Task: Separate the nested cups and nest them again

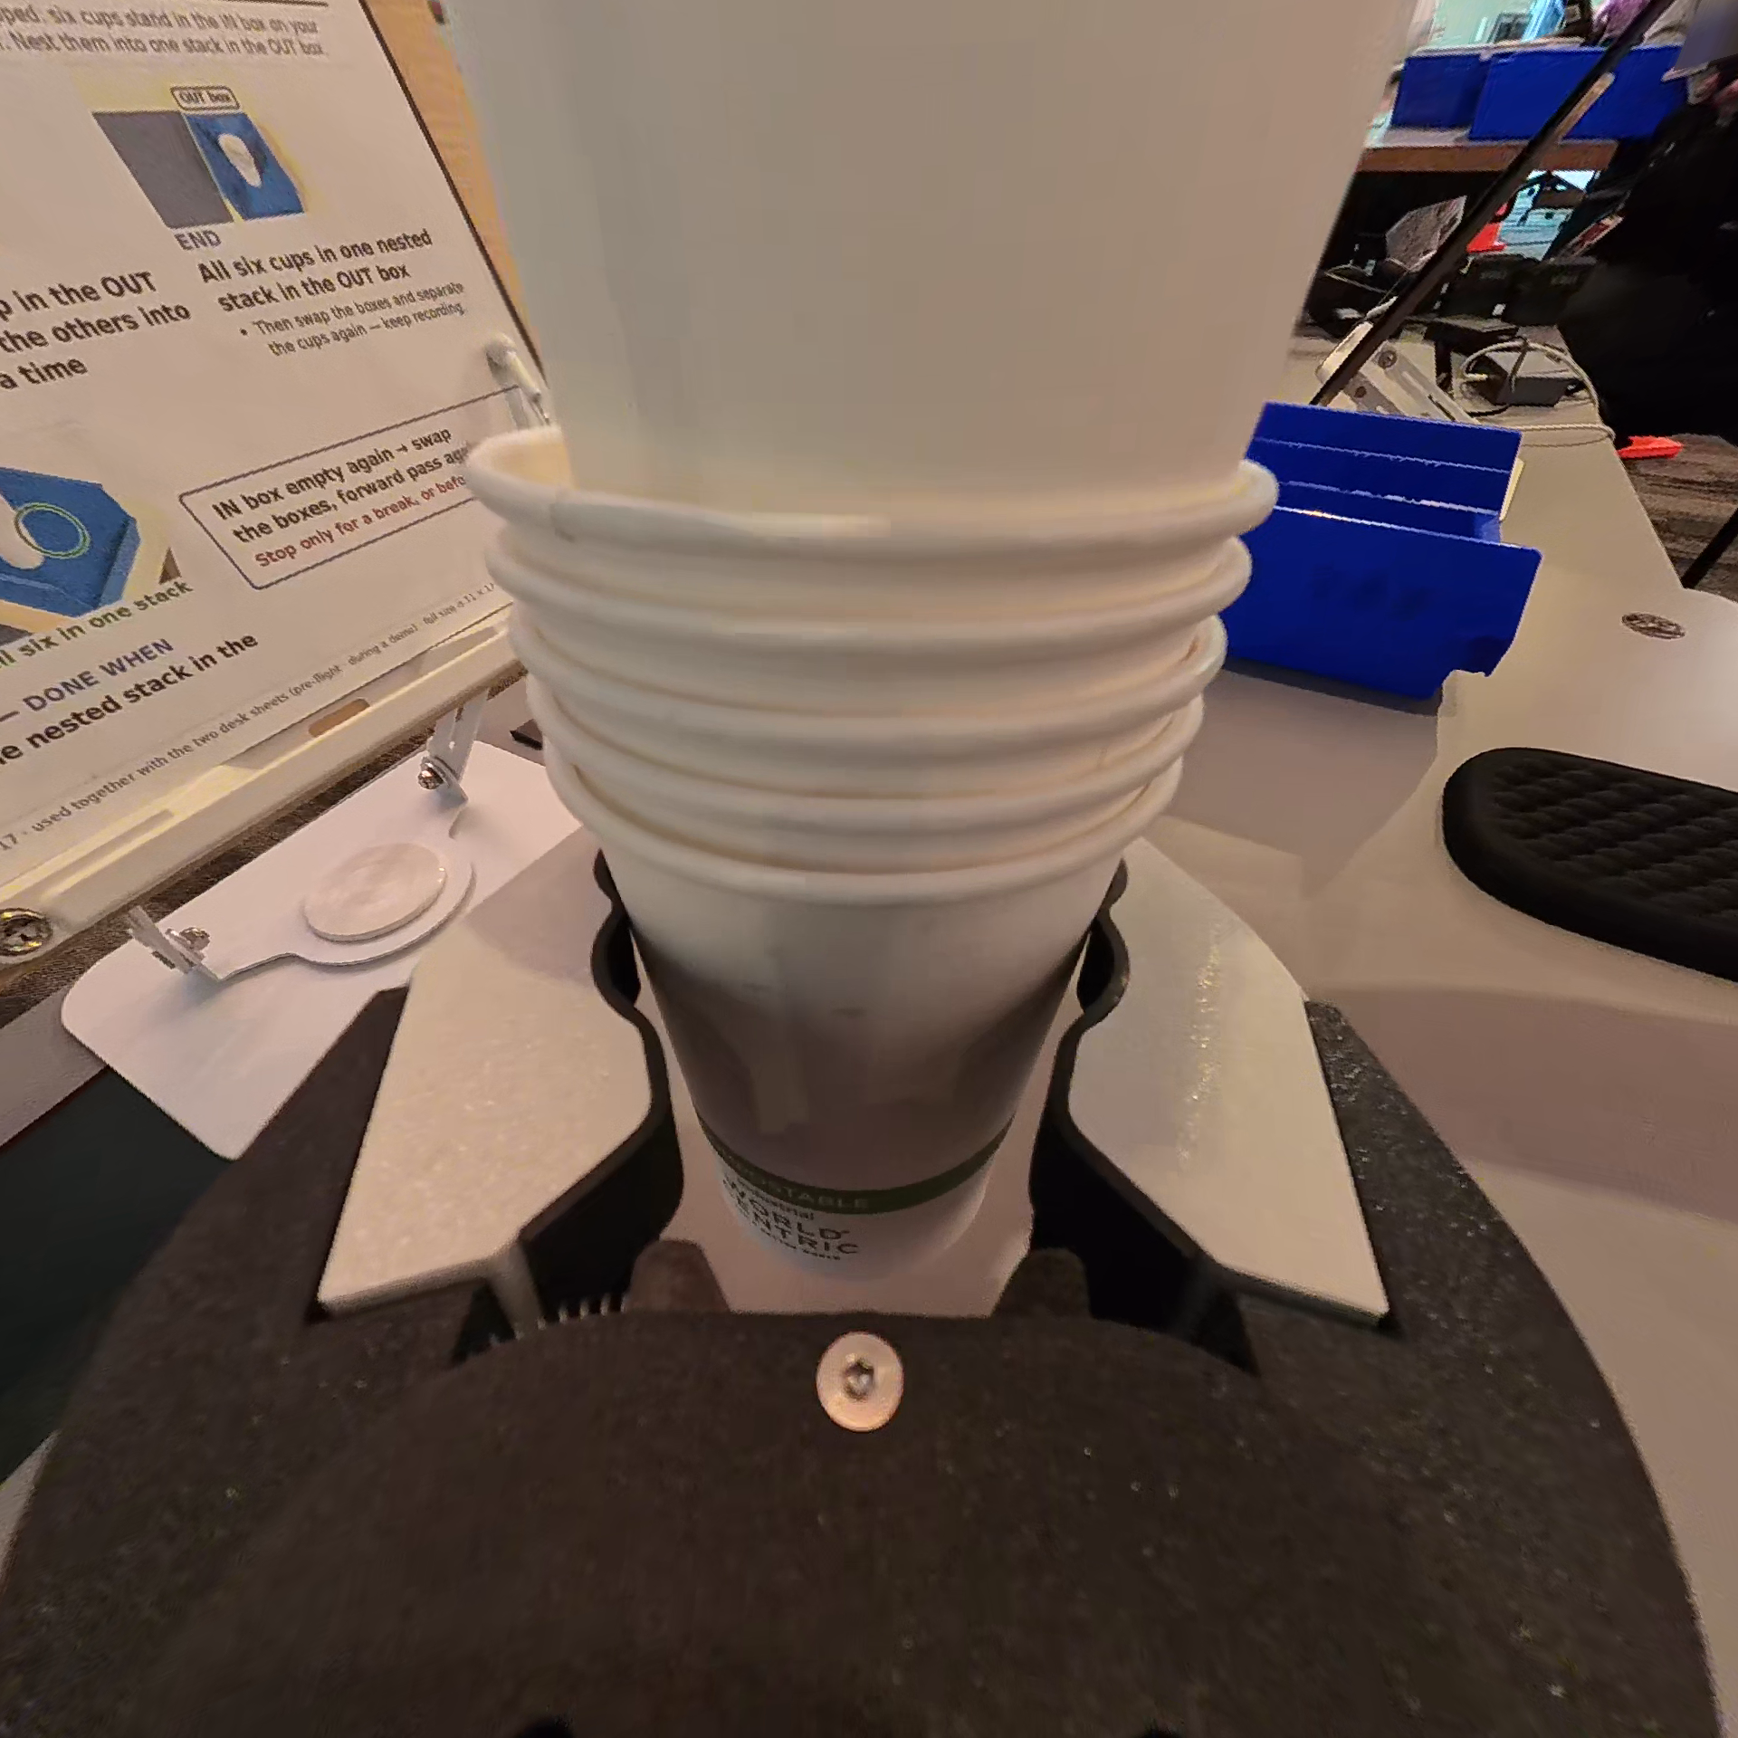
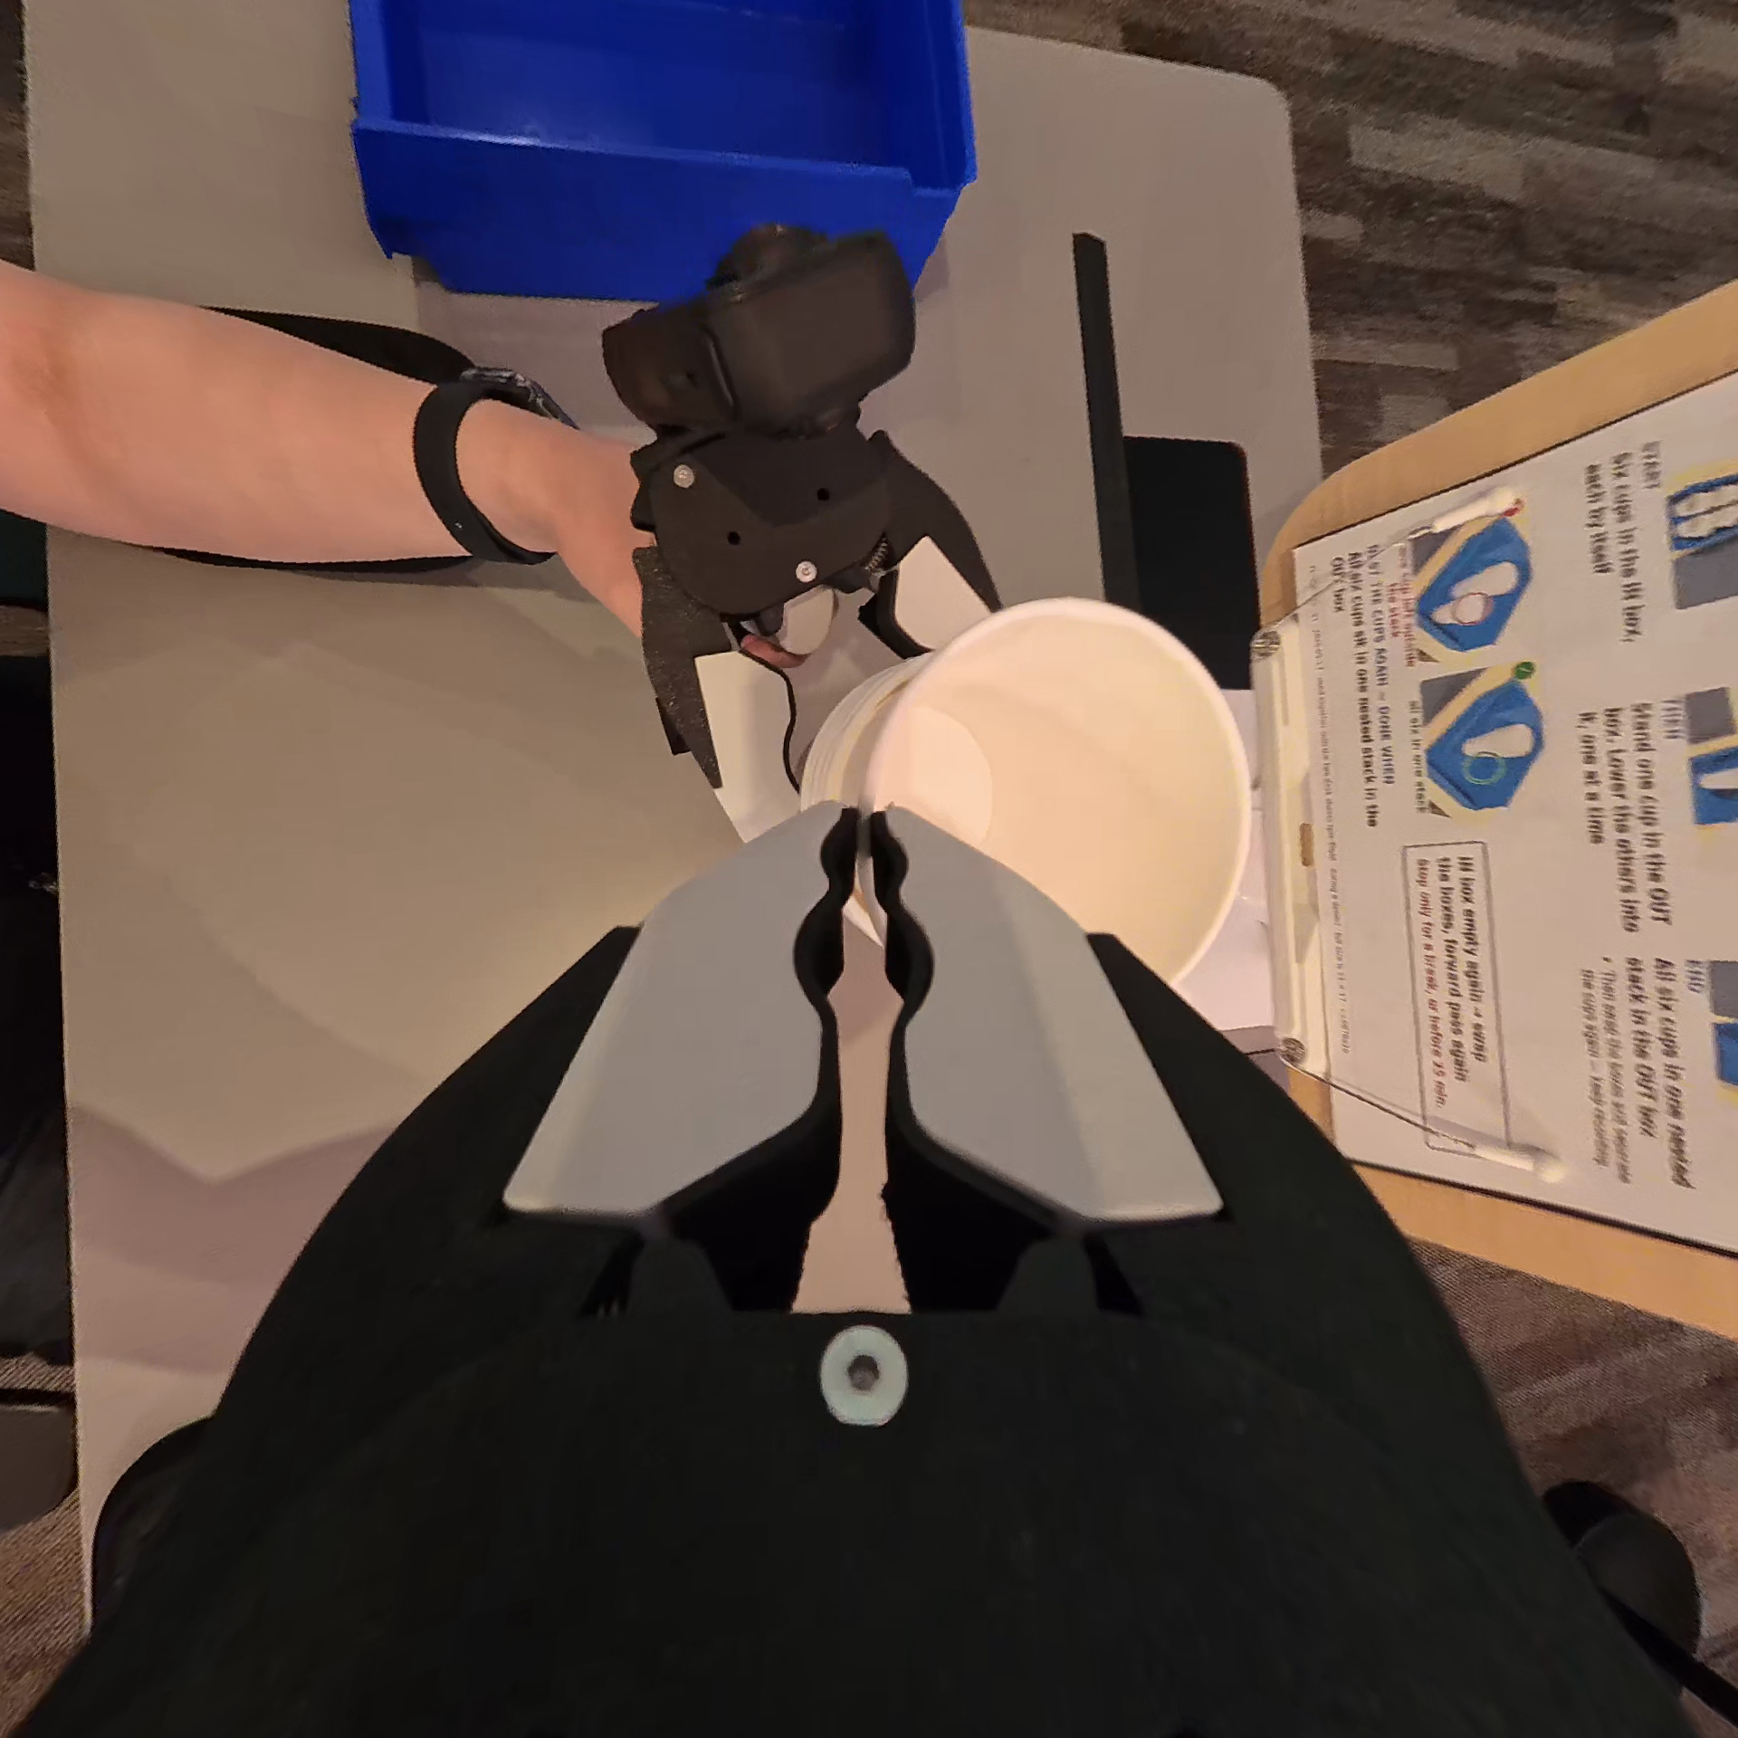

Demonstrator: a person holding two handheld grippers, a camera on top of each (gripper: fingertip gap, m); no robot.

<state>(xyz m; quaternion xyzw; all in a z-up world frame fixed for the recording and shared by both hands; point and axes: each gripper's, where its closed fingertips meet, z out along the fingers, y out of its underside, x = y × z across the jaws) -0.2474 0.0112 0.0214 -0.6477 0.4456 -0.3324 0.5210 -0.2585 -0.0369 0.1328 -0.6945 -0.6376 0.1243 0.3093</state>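
The grey desk (image 2: 282, 846) carries a blue bin (image 2: 658, 141) (open-topped) and a propped instruction board (image 2: 1524, 846).

The left wrist view sits very close behind the stack of cups (image 1: 865, 715). It looks level along the stack, which fills the middle. The blue bin (image 1: 1373, 564) shows behind the stack to the right, and the instruction sheet (image 1: 216, 376) behind it to the left.

The right wrist view looks down from above the stack of cups (image 2: 1025, 781), straight into the open top cup. It is close too. From here the blue bin (image 2: 649, 132) is beyond the stack near the top edge, and the instruction sheet (image 2: 1524, 846) lies to the right.

Both views share the stack, the bin, the sheet and the grey table (image 2: 310, 799).
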